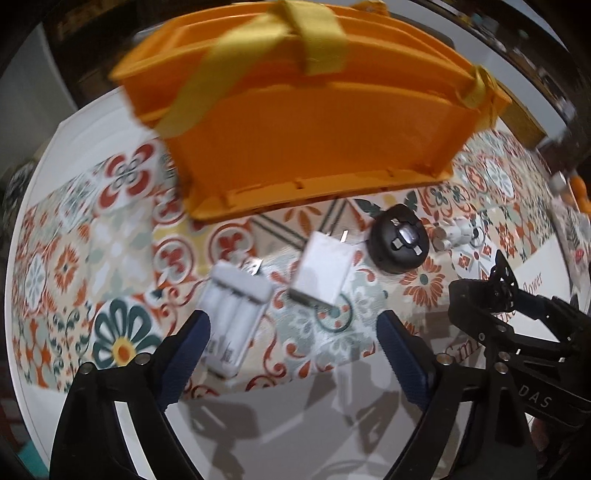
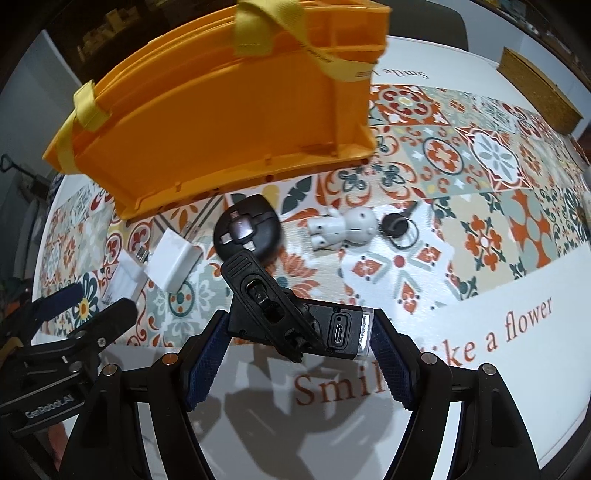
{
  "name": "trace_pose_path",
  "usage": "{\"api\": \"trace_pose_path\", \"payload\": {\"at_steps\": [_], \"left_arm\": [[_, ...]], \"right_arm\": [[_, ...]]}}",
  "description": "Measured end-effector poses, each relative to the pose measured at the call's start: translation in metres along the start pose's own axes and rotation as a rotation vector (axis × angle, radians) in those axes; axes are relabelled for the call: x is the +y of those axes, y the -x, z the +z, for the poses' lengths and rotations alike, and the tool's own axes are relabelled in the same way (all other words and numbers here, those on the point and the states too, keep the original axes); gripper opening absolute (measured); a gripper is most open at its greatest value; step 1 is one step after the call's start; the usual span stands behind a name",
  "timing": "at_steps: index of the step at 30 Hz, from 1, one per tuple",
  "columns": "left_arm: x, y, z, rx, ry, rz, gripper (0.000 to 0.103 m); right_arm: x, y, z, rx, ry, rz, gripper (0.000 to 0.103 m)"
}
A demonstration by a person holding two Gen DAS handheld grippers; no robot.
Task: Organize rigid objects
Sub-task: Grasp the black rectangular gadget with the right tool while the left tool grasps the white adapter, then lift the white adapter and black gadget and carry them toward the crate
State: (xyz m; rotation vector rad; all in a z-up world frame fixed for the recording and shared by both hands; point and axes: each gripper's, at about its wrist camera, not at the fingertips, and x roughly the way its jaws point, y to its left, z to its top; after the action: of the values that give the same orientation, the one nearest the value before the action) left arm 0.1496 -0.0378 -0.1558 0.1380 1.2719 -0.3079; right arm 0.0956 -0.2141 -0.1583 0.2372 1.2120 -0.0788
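1. Black clip gadget (image 2: 291,317) sits pinched between the right gripper (image 2: 299,332) fingers, held above the tablecloth (image 2: 480,369).
2. Left gripper (image 1: 291,332) hangs wide open over the white charger (image 1: 236,314) and plug (image 1: 321,273), holding nothing.
3. Orange basket (image 2: 221,122) waits beyond; the off-centre grip looks like it could let the gadget swivel loose.

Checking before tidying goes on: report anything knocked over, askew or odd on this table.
The orange basket lies tipped on its side, its yellow strap hanging slack. The white figurine lies flat. The right gripper is shut on a black clip device; the left gripper is open.
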Motion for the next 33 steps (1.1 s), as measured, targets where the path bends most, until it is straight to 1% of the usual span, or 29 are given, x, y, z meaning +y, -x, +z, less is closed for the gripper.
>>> {"api": "trace_pose_path", "payload": {"at_steps": [1,2,7,13,17,19,21,23,25,26,28,30,33], "left_arm": [[-0.002,-0.003,0.002,0.004,-0.016,-0.006,0.084],[-0.004,-0.005,0.003,0.009,-0.028,-0.011,0.082],[-0.012,-0.015,0.012,0.015,-0.065,-0.045,0.078],[-0.019,-0.028,0.022,0.028,-0.108,-0.037,0.067],[-0.02,-0.039,0.027,0.046,-0.128,-0.034,0.062],[-0.02,-0.045,0.028,0.06,-0.132,-0.027,0.057],[-0.02,-0.049,0.029,0.068,-0.127,-0.029,0.056],[-0.018,-0.051,0.03,0.075,-0.114,-0.04,0.053],[-0.018,-0.049,0.031,0.065,-0.115,-0.044,0.048],[-0.018,-0.049,0.031,0.062,-0.117,-0.04,0.047],[-0.021,-0.049,0.031,0.051,-0.129,-0.029,0.041],[-0.025,-0.049,0.029,0.041,-0.145,-0.019,0.04],[-0.029,-0.05,0.028,0.043,-0.144,-0.028,0.04]], "right_arm": [[0.0,-0.001,0.0,0.001,-0.005,-0.003,0.075],[0.002,-0.003,0.001,0.001,-0.009,-0.005,0.075],[0.005,-0.009,0.003,0.002,-0.025,-0.016,0.075],[0.003,-0.014,0.003,0.013,-0.04,-0.016,0.075],[0.002,-0.015,0.005,0.01,-0.045,-0.015,0.075],[0.001,-0.016,0.005,0.011,-0.052,-0.011,0.075],[0.0,-0.016,0.006,0.01,-0.053,-0.01,0.075],[0.0,-0.017,0.007,0.008,-0.05,-0.014,0.075],[0.0,-0.018,0.007,0.01,-0.052,-0.012,0.075],[0.0,-0.018,0.008,0.012,-0.052,-0.012,0.075],[0.001,-0.019,0.008,0.011,-0.05,-0.015,0.075],[0.001,-0.019,0.008,0.01,-0.05,-0.017,0.075],[0.001,-0.019,0.008,0.008,-0.047,-0.019,0.075]]}}
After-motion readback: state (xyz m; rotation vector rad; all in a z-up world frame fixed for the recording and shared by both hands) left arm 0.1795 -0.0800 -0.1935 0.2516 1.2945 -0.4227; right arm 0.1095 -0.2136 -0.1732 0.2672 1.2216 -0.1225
